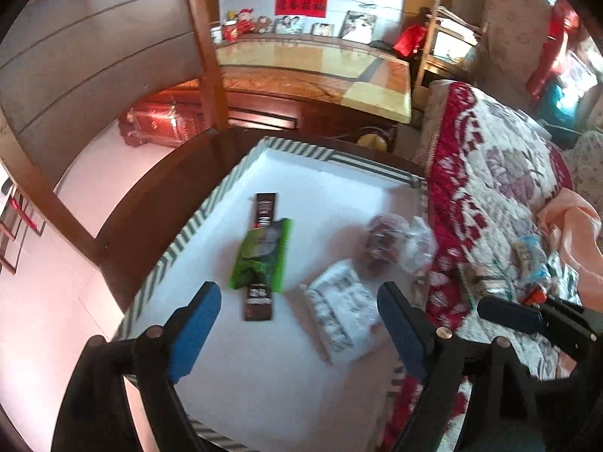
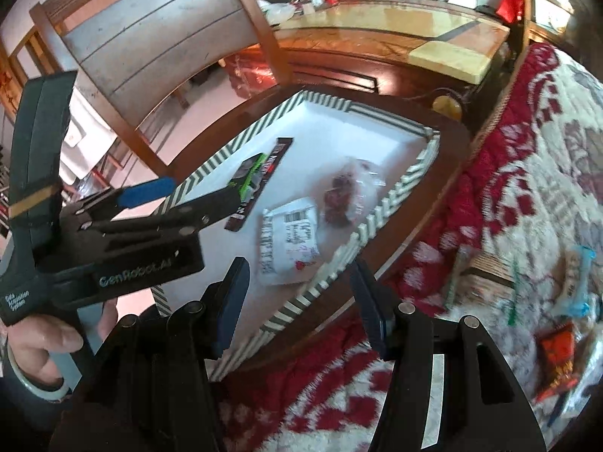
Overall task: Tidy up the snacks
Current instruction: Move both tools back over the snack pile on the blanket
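Left gripper (image 1: 297,324) hangs over the white tray (image 1: 339,162) with its blue pads spread wide and nothing between them, so its load is judged delivered; the right gripper (image 2: 297,305) sits above the near striped edge of the tray and the red-and-white quilt (image 2: 527,143), jaws parted about halfway and likewise empty. Inside the tray lie a green snack packet (image 1: 264,256) resting across a long dark brown bar (image 1: 262,260), a white printed packet (image 1: 335,312) just beside them, and a clear bag of dark red snacks (image 1: 388,245) close to the tray's quilt-side wall. More snacks wait on the quilt: an orange-red packet (image 2: 557,358), a pale packet with blue trim (image 2: 580,275) and a brownish boxy item (image 2: 486,267) (too blurred to name more closely). The step in hand looks like going back for the next loose snack, and the right gripper is the nearer one. To do it well, come down on a packet across its short width so that the pads close on a flat part and not on a puffed corner, and press lightly into the soft quilt, which will give and may fold up into the jaws. Keep the left gripper clear of the path over the tray, and set the next packet in bare white space toward the far corner, away from those already lying there.
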Motion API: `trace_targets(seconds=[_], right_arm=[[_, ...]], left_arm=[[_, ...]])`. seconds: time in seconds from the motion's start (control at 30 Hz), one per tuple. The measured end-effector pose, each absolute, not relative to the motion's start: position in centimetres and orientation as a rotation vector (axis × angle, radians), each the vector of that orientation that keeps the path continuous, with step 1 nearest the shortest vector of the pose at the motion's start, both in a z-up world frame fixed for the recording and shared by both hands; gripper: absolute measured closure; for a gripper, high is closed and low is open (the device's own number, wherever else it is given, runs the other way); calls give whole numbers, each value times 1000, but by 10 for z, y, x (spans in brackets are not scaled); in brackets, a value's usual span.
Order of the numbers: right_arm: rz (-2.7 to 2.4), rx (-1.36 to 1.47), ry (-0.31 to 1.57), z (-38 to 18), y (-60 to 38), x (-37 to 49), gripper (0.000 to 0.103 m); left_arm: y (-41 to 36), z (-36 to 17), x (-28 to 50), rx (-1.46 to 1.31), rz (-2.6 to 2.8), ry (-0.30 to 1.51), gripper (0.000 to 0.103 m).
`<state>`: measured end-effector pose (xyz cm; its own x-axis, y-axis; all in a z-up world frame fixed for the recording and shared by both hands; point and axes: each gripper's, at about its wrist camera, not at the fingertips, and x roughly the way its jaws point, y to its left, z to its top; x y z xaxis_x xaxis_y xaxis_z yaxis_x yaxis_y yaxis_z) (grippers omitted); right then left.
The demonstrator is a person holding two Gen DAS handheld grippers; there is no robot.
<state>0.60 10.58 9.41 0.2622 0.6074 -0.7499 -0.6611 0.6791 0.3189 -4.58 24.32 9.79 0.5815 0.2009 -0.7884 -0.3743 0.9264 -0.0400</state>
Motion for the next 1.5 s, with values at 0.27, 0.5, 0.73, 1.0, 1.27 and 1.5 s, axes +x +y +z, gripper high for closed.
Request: trace_targets(seconds=[0.27, 0.5, 0.73, 1.0, 1.27, 1.5], right_arm=[[771, -6, 979, 96, 47, 2, 47], [684, 38, 970, 99, -14, 0, 47], [591, 50, 958, 97, -75, -10, 47], [479, 96, 1001, 79, -133, -12, 47], [483, 75, 1002, 70, -137, -8, 47], [510, 52, 1013, 62, -133, -8, 47]], left_arm=[[194, 105, -43, -190, 267, 880, 14], [146, 106, -37, -162, 189, 888, 14], [104, 104, -26, -138, 111, 907, 14], [73, 98, -14, -112, 58, 941, 14], [79, 83, -7, -133, 80, 996, 14], [87, 78, -1, -157, 103, 1010, 14]])
